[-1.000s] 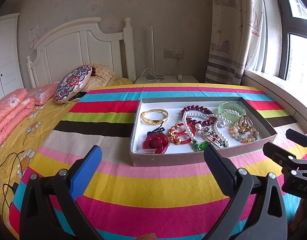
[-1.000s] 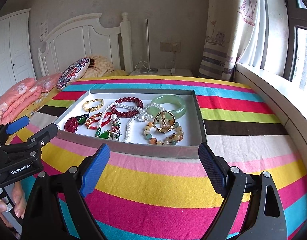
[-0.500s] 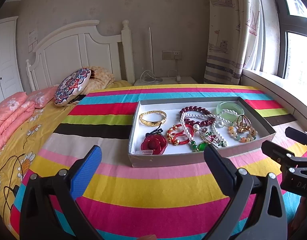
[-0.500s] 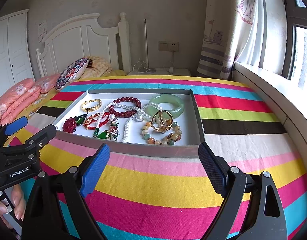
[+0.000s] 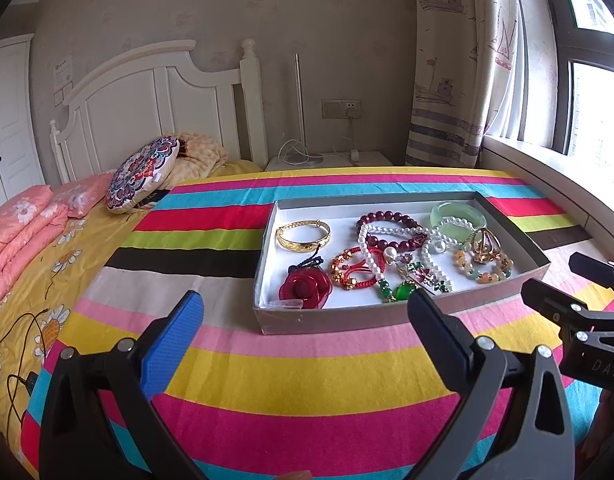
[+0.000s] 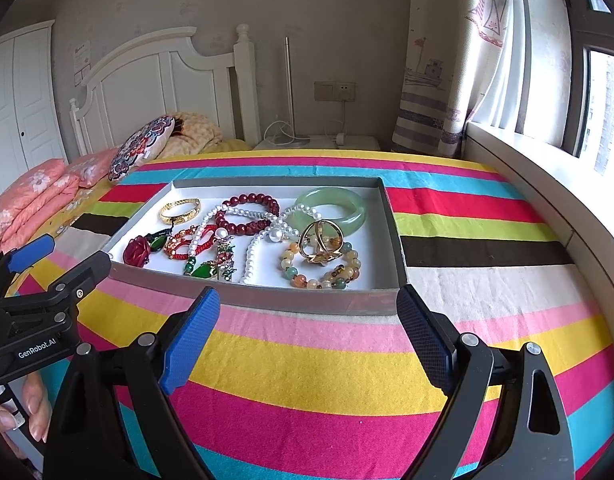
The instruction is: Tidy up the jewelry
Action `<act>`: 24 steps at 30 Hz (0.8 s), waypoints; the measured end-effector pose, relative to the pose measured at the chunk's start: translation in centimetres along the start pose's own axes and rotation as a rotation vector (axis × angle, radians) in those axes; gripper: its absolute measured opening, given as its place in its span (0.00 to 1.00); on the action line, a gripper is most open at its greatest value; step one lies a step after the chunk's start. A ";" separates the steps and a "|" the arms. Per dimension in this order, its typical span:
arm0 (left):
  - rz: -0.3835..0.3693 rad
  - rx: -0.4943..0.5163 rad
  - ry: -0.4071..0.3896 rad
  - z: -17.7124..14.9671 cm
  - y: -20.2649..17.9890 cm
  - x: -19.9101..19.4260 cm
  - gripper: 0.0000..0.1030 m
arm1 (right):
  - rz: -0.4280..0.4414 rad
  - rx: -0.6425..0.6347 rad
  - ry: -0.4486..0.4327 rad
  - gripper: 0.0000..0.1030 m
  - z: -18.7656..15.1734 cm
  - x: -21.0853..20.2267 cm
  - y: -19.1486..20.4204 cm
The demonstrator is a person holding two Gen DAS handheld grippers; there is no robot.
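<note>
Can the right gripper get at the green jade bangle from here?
Probably yes. The right gripper is open and empty, the tray has no lid, and the green jade bangle lies uncovered except where pearls cross its near left edge.

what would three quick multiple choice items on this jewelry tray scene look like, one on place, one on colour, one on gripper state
1. Where does the pale green jade bangle lie in the shallow grey cardboard tray?
A. far right corner
B. near left corner
C. outside the tray

2. What colour is the rose-shaped pendant?
A. blue
B. red
C. white

3. How do the left gripper and right gripper stand?
A. both shut on jewelry
B. one holds the tray
C. both open, holding nothing

Answers: 1 A, the bangle sits by the far wall at the tray's right end. 2 B, its petals are deep red. 3 C, each pair of fingers is spread wide over the striped bedcover, short of the tray.
</note>
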State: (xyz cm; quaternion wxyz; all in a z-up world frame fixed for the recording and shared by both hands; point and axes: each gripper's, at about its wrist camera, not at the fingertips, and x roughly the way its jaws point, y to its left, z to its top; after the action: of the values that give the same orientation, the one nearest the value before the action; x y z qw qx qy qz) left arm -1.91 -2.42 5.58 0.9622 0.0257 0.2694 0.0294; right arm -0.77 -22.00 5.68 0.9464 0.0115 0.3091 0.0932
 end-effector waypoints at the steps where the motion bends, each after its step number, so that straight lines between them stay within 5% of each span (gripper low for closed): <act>1: -0.001 -0.001 0.000 0.0 0.0 0.0 0.98 | 0.000 0.000 0.000 0.84 0.0 0.0 0.0; 24: -0.012 0.000 -0.015 0.0 0.0 -0.2 0.98 | -0.002 0.001 -0.012 0.84 0.1 -0.2 0.0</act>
State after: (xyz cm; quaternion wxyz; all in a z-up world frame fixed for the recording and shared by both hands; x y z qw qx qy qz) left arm -2.08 -2.43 5.69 0.9644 0.0242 0.2622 0.0234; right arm -0.85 -22.05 5.90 0.9484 0.0122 0.3033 0.0921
